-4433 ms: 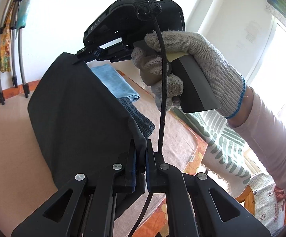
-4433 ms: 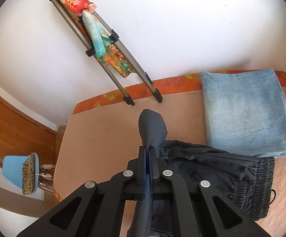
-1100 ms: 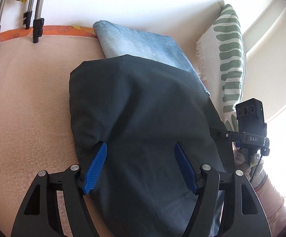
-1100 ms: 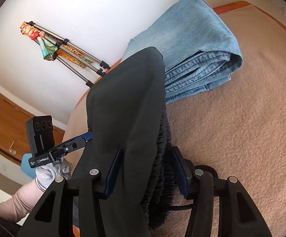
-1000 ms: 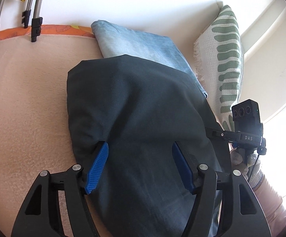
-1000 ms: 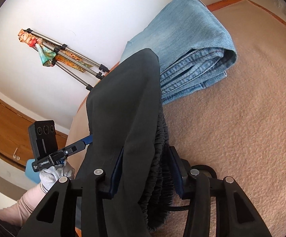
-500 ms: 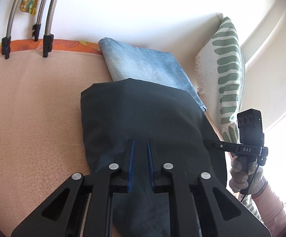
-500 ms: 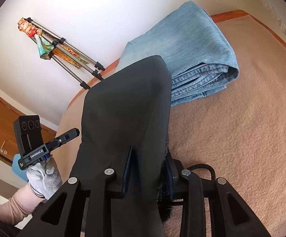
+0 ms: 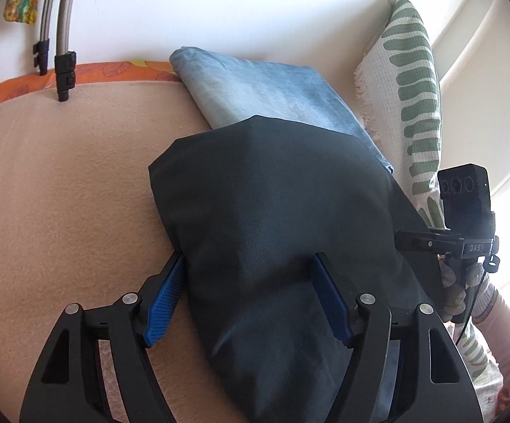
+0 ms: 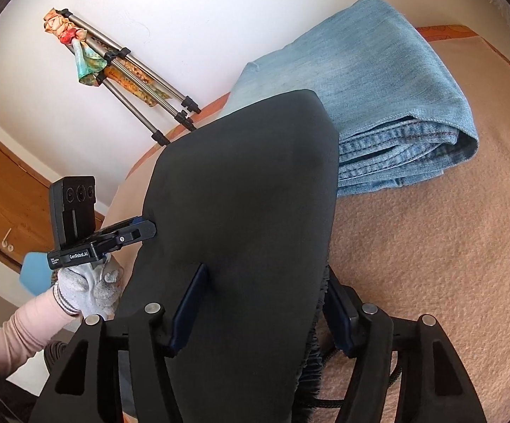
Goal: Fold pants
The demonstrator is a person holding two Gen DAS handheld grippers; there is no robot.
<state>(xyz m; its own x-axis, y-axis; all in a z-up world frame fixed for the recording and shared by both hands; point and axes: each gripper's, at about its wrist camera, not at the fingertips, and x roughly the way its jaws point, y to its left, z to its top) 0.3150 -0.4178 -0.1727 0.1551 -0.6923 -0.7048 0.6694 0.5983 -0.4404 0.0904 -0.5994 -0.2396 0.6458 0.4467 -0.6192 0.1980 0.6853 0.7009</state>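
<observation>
The black pants (image 9: 272, 194) lie folded in a thick bundle on the beige blanket (image 9: 61, 176), their far end resting on the folded jeans (image 9: 265, 95). My left gripper (image 9: 247, 259) straddles the near left part of the bundle. Its jaws are opening, and the blue pads stand wide apart with fabric between them. My right gripper (image 10: 265, 271) straddles the right side of the pants (image 10: 241, 176) by the gathered waistband, and its jaws are opening too. In the right wrist view one of the left gripper's fingers (image 10: 138, 231) meets the bundle's left edge.
Folded light blue jeans (image 10: 378, 81) lie against the wall behind the pants. A white pillow with green stripes (image 9: 406, 81) stands at the right. Metal tripod legs (image 10: 142, 74) lean on the wall. A blue chair (image 10: 36, 275) and a wooden door (image 10: 8, 190) are off the bed's edge.
Half a second ago both grippers were pinched close on the black fabric; now both sets of jaws have spread wide. The bundle has settled lower on the blanket, against the jeans.
</observation>
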